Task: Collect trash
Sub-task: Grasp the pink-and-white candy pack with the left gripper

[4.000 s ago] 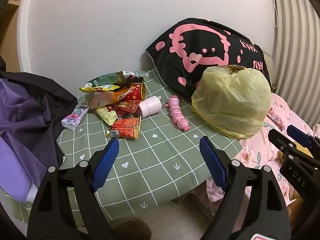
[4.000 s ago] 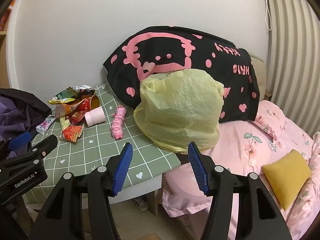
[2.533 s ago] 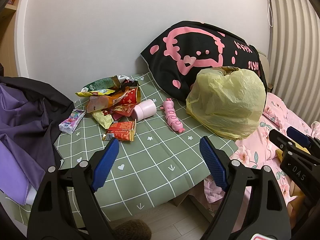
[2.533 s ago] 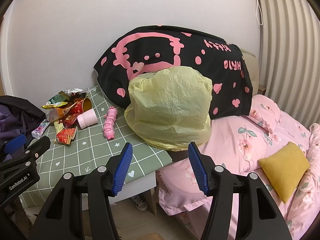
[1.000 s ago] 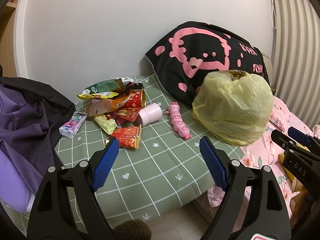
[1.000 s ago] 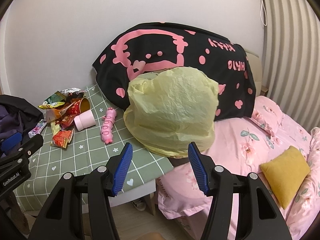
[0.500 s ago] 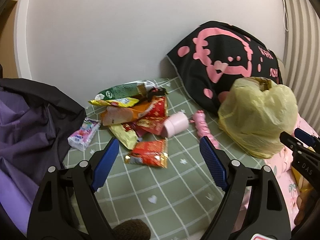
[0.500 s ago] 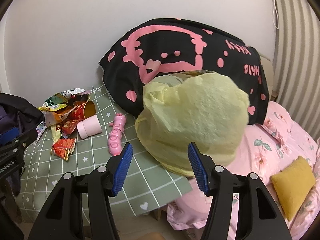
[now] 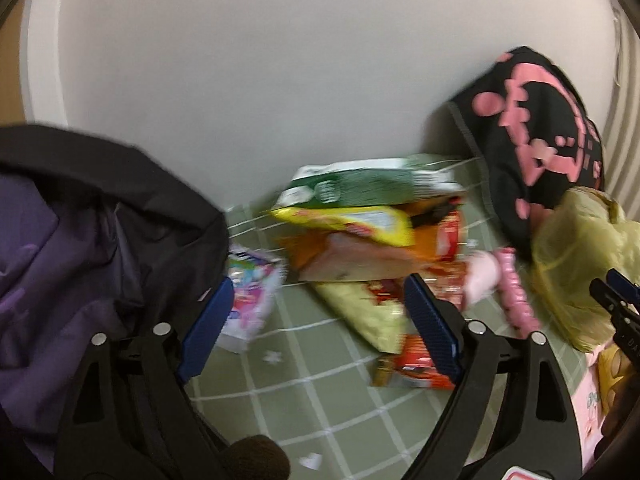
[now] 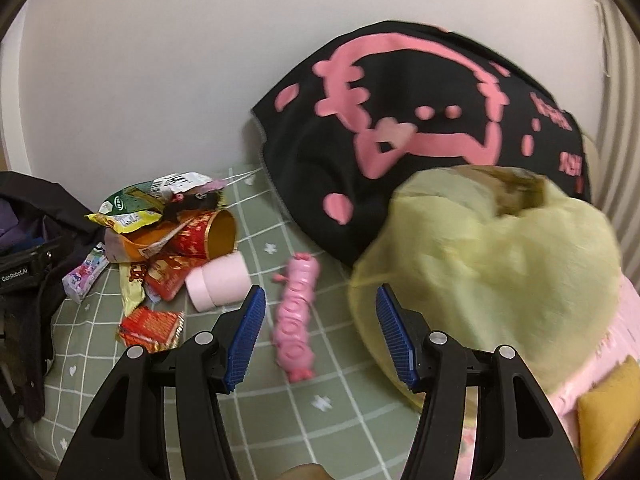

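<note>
The left gripper [image 9: 320,324] stands with its blue-padded jaws wide apart and nothing between them, low in the centre of the left wrist view, which is smeared by motion blur. Just beyond its left pad lies a small pink and white packet [image 9: 250,292] on the green checked cloth [image 9: 320,392]; just beyond its right pad lies a red snack wrapper [image 9: 416,364]. Above these, in the middle of the frame, is the trash heap: a pale yellow wrapper [image 9: 368,316], an orange wrapper [image 9: 360,256], a yellow bag [image 9: 348,220] over it and a green bag [image 9: 360,188] topmost, against the white wall. Dark purple clothing [image 9: 80,240] fills the left of the frame.

The right gripper [image 10: 320,338] is also open and empty, low in the centre of its own view. Between its pads, farther off, a pink toy [image 10: 298,316] lies lengthwise on the cloth. Left of the toy a pink cup [image 10: 218,282] lies on its side, touching the trash heap, where a red paper cup [image 10: 204,234] also lies tipped with its gold mouth showing. The yellow plastic bag [image 10: 488,272] bulges at the right, its mouth open at the top, resting against a black cushion with pink print [image 10: 400,120] in the upper right. A mustard cushion [image 10: 608,404] shows at the lower right edge.
</note>
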### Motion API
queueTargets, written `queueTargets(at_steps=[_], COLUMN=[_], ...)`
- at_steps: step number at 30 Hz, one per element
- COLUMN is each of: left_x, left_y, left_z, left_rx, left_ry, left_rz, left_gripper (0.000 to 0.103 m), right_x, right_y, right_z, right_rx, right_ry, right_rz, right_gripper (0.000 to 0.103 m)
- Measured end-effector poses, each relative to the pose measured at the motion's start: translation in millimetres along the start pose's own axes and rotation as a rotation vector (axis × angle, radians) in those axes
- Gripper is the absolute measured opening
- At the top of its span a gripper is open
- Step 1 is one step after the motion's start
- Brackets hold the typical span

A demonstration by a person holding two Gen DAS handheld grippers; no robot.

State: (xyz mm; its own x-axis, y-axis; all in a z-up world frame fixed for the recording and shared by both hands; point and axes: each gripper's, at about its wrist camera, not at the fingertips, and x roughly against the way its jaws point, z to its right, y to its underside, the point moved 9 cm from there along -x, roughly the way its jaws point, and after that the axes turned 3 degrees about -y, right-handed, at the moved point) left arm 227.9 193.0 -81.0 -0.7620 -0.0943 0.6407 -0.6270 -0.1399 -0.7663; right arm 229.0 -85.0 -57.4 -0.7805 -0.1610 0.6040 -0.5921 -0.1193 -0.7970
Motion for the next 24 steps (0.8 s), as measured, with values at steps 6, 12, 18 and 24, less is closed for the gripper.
queueTargets(at_steps=[6,12,18,24], left_x=[-37,-67,-86,-93], left_y=[26,31,33,42], left_z=[-48,-67,-78,-93], left_rx=[0.102,0.124,0.182,0.247], left_ry=[-0.005,-0.038,-0.044,-0.057], left_rz=[-0.122,-0.175,-0.210,-0.268], left_gripper=[0.083,0.083,0.072,0.046], right_x=[-30,-40,-39,-38], right_y=[9,26,39,50], right_z=[-24,-28,-13,-11], right_rx=[0.042,0.066,0.034,0.021], right_ry=[-0.058,-0.063,-0.042,-0.047], right_rz=[-0.046,-0.089,-0.122,-0.150], right_gripper=[0.055,0.054,0.055,0.055])
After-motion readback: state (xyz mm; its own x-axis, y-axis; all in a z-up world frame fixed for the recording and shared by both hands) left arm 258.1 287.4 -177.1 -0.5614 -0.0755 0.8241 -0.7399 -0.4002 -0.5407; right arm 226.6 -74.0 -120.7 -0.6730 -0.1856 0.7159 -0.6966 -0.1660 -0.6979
